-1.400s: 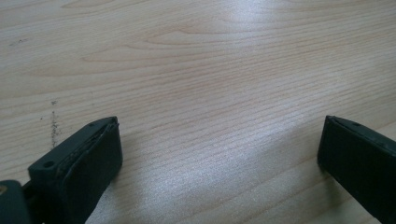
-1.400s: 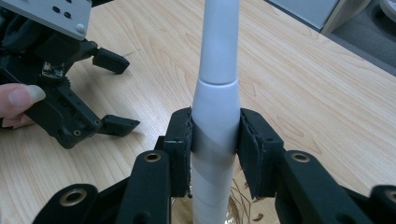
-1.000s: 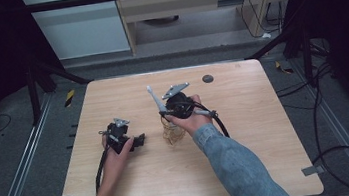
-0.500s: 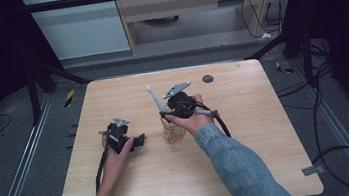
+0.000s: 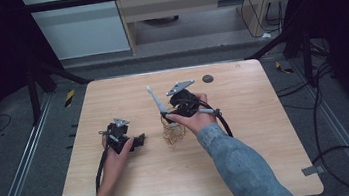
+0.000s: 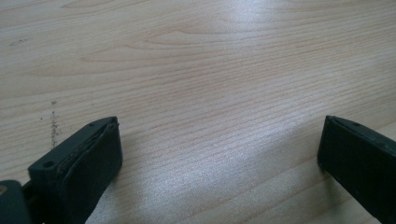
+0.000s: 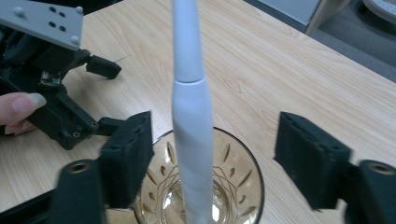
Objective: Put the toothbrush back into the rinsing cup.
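desk (image 5: 250,159): light wood, mostly bare. Everything below is placed relative to the glass, which sits roughly mid-desk.

right tongs (image 7: 212,154): spread wide, one jaw on each side of the white stick and touching neither it nor the rim as far as I can see. In the high view they hover right over the glass (image 5: 176,109).

left tongs (image 6: 219,154): also spread, nothing between the jaws but bare wood. They're parked low on the desk, well off to the left of the glass (image 5: 140,140), doing nothing.

glass (image 7: 198,186): clear, cut pattern, standing upright on the desk straight under the right tongs.

white stick (image 7: 189,93): a slim white handle (toothbrush or some stirrer, can't tell, the bottom end is hidden) standing in the glass and leaning up and away over the rim.

step in hand: looks to me like the right tongs are lined up around the stick, either about to pinch it or just freed from it.

next move: if it's a grab, squeeze on the thick lower part and lift straight up so the glass doesn't tip.
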### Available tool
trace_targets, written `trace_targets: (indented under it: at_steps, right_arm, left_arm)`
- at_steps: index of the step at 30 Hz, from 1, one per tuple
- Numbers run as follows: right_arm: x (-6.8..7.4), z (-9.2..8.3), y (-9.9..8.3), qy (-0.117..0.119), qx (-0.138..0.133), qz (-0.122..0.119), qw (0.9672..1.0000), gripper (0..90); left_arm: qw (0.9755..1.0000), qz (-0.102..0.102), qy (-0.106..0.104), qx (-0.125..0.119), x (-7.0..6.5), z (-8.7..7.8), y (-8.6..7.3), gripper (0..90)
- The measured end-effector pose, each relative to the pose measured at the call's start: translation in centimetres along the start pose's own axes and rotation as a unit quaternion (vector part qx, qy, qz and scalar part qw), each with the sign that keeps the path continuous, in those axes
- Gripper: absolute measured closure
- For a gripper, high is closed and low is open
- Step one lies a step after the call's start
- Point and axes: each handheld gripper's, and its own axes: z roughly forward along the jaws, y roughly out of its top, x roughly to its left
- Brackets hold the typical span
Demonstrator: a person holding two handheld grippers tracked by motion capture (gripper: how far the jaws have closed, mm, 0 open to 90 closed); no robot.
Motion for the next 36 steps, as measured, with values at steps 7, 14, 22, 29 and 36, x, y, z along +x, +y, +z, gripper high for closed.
trace_targets:
  at_steps: [7,14,22,29,36]
  right_arm:
    - [-0.4,-0.5,0.0,-0.022,0.005,-0.004,0.9997,10.1]
    - [-1.1,-1.1,-0.1,-0.055,-0.003,-0.008,0.9985,7.9]
    - [-2.7,-2.0,-0.5,-0.088,-0.009,0.005,0.9961,8.8]
    - [-3.6,-3.1,-1.0,-0.096,-0.005,0.007,0.9953,12.0]
    - [-4.5,-4.0,-1.7,-0.101,0.003,0.004,0.9948,12.3]
  left_arm:
    - [1.0000,0.000,0.000,0.000,0.0,0.0,0.0,0.0]
    - [1.0000,0.000,0.000,0.000,0.0,0.0,0.0,0.0]
    - [1.0000,0.000,0.000,0.000,0.0,0.0,0.0,0.0]
    - [1.0000,0.000,0.000,0.000,0.0,0.0,0.0,0.0]
    - [1.0000,-0.001,0.000,0.000,0.0,0.0,0.0,0.0]
